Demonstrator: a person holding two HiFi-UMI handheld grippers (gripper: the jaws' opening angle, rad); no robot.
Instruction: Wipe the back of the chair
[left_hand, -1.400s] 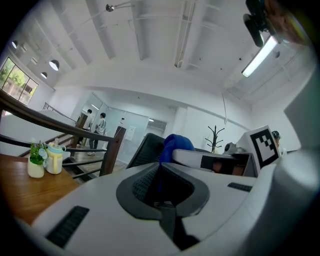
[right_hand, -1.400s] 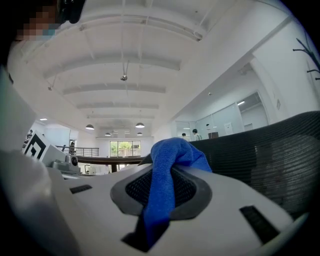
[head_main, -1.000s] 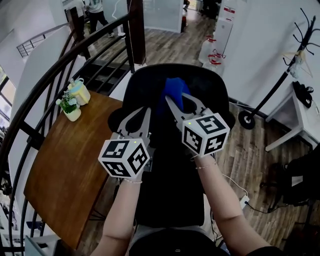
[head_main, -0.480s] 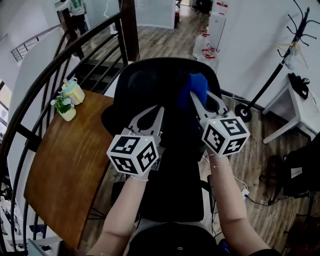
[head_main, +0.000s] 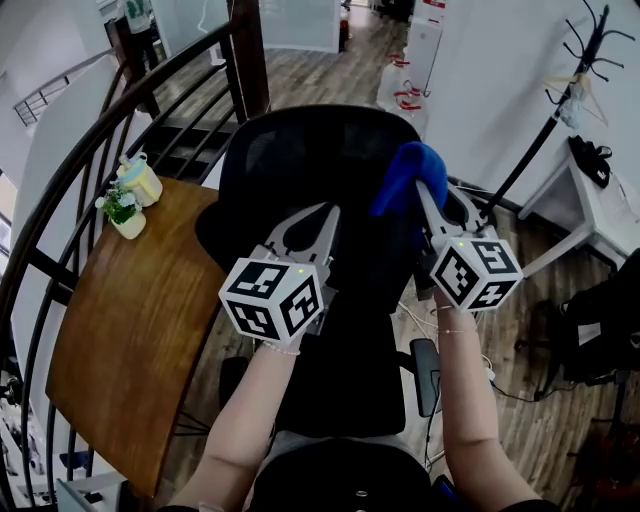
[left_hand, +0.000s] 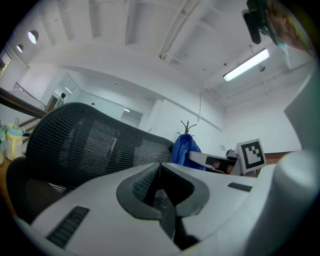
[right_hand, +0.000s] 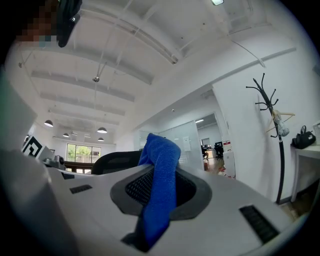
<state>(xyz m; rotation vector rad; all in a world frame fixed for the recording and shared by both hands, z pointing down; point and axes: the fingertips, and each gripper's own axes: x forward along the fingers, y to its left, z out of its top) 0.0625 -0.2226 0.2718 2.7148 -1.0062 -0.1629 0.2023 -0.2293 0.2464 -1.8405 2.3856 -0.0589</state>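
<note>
Between your right fingers the cloth was pinched tight, its free end folded up over the tips. Your right gripper held it at the right edge of the chair back, near the top; whether the cloth pressed on the mesh could not be told. Your left gripper had its fingers closed together on nothing, tips over the middle of the mesh, contact unclear. To wipe well, I'd judge you needed the cloth's broad face flat on the mesh, steady overlapping strokes across, light pressure so the back did not swing, and the left gripper bracing the chair if it turned.
</note>
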